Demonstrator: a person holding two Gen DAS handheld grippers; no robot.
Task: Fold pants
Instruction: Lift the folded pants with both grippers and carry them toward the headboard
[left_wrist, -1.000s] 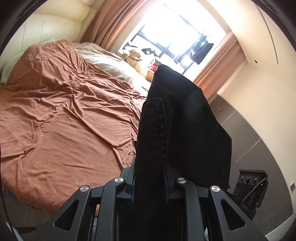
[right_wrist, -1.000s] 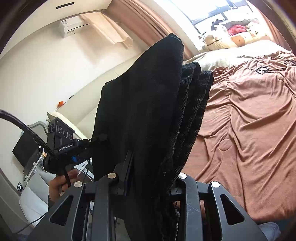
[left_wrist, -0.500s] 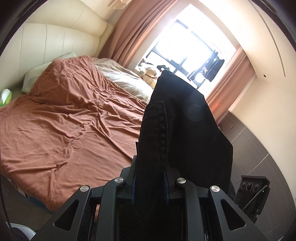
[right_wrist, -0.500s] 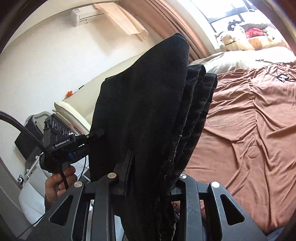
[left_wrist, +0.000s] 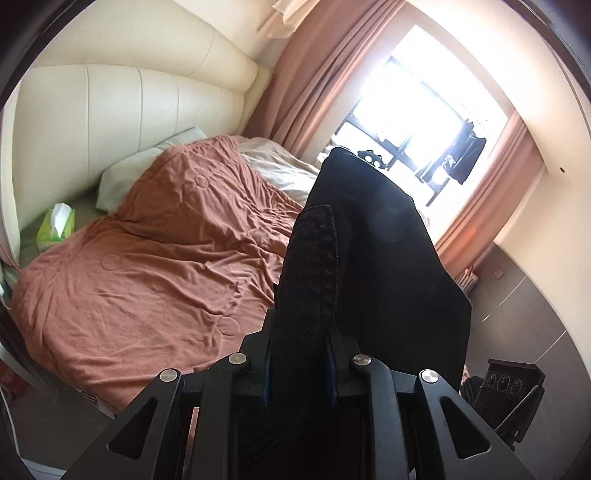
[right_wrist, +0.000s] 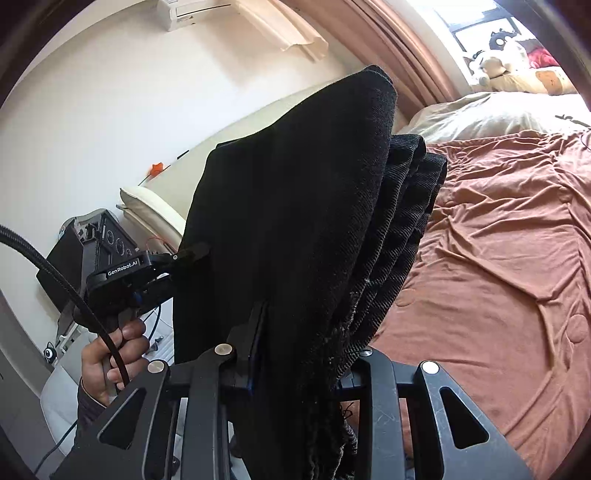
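Carry step, by my reading: black pants hang in the air between both grippers, above the near edge of the bed, not touching it. Left gripper jaws clenched on a thick folded edge; right gripper jaws clamped on several stacked layers.

Next move likely calls for lowering the bundle flat onto the bed's rust-brown cover, both ends level.

Cream headboard behind the bed; tissue box at the bed's head; bright window and curtains beyond it.
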